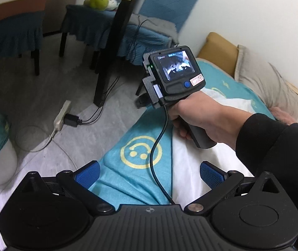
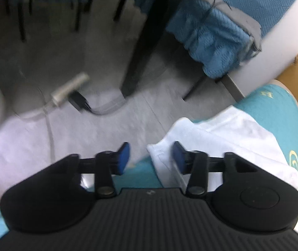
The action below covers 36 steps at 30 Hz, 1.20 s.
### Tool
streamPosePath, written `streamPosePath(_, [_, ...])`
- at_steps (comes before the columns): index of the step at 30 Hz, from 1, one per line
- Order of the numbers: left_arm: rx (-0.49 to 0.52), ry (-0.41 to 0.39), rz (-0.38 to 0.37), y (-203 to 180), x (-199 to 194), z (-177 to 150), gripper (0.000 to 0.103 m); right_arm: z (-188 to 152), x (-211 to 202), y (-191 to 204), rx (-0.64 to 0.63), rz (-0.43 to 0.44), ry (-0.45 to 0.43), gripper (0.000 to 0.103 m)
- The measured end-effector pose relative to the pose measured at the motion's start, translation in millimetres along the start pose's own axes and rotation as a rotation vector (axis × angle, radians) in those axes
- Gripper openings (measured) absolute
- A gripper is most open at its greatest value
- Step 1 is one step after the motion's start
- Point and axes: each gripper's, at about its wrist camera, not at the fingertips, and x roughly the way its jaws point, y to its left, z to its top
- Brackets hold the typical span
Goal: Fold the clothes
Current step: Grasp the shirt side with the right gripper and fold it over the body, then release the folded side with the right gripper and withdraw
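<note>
- Left wrist view: our left tongs [image 1: 150, 174] stand wide apart with nothing between the pads, hovering over the near end of the bed [image 1: 117, 179] with its teal smiley cover. The white garment [image 1: 190, 175] lies on that cover to the right, spread loosely and reaching away under the person's right hand [image 1: 197, 115]. We judge the folding barely begun: no neat fold shows here.
- Only this view shows that hand gripping the right tongs' handle, and the pillows [image 1: 264, 83] at the far right.
- Right wrist view: our right tongs [image 2: 151, 156] are partly open. A corner of the white garment [image 2: 232, 138] lies between the pads, close to the right one, but no pinch shows. Only here do we see the garment's far edge rumpled near the bed's edge, so flattening and folding remain.
</note>
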Motion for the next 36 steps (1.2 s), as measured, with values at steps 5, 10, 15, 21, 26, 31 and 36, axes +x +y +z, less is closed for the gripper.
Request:
streamPosePath(5, [0.013,-0.021,0.019,-0.9,1.4,-2.6,0.103,-7.5,-24.2,-17.8,0.116,-0.046,-0.109,0.006])
streamPosePath(10, [0.025,-0.097,0.028,-4.5,-8.0,-3.9,0.103,-24.8,-86.9,-69.3,0.321,-0.116,-0.287,0.006])
streamPosePath(15, [0.073,-0.150,0.011,-18.5,-18.6,-7.2,0.103,-84.0,-157.8,-137.9,0.607,-0.222,-0.385,0.005])
streamPosePath(21, [0.186,-0.144,-0.022,-50.9,-16.9,-18.8,0.103,-214.7,-188.2,-201.9,0.963,-0.304,-0.290,0.006])
streamPosePath(26, [0.278,-0.119,-0.045,-75.2,-10.4,-32.5,0.103,-301.5,-192.2,-217.1,1.092,-0.207,-0.178,0.009])
streamPosePath(31, [0.300,-0.114,-0.058,-87.0,-8.2,-42.9,0.103,-300.9,-201.4,-210.9,0.963,-0.136,-0.233,0.073])
streamPosePath(36, [0.305,-0.087,-0.055,-90.8,1.6,-45.6,0.103,-251.3,-193.5,-204.6,0.730,-0.093,-0.327,0.074])
